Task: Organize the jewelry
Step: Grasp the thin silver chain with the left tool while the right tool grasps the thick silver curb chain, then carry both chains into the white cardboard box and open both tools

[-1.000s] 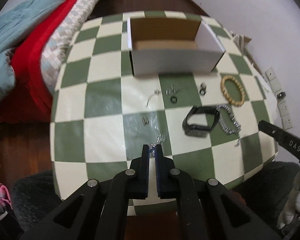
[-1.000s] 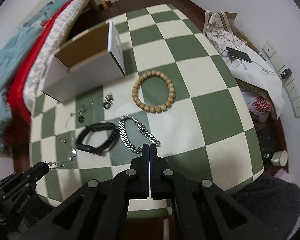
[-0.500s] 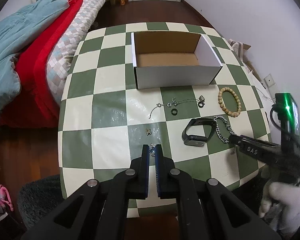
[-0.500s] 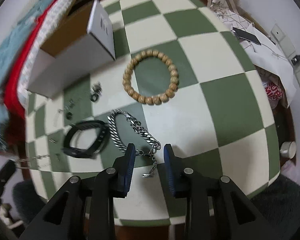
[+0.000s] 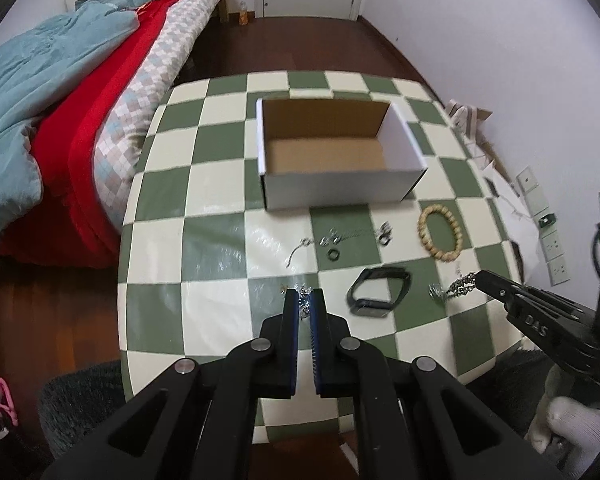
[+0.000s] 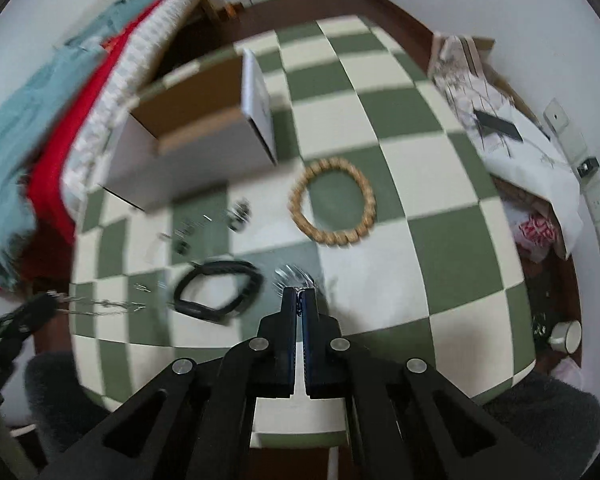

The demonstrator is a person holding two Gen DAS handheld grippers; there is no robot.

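Both grippers are pinching chains at once, and that is where I'd worry: the left gripper (image 5: pixel 304 307) has its fingers clamped on a fine, glittery necklace (image 5: pixel 302 295) whose slack trails loosely, and a thin strand like that could slip out or snag on the way to the box (image 5: pixel 332 152). The right gripper (image 6: pixel 299 300) has its fingers closed on the end of a heavy curb-link silver chain bracelet (image 5: pixel 458 289), most of it bunched on the desk (image 5: pixel 216 248); the right view is blurred, so I judge a quick lift might swing the links into the black rubbery wristband (image 5: pixel 380 291) just beside it. The cardboard box, white outside and brown within, sits open and empty. A wooden bead bracelet (image 5: pixel 440 233) and small rings (image 5: pixel 384 234) lie between, on glossy green-and-cream checked cloth.
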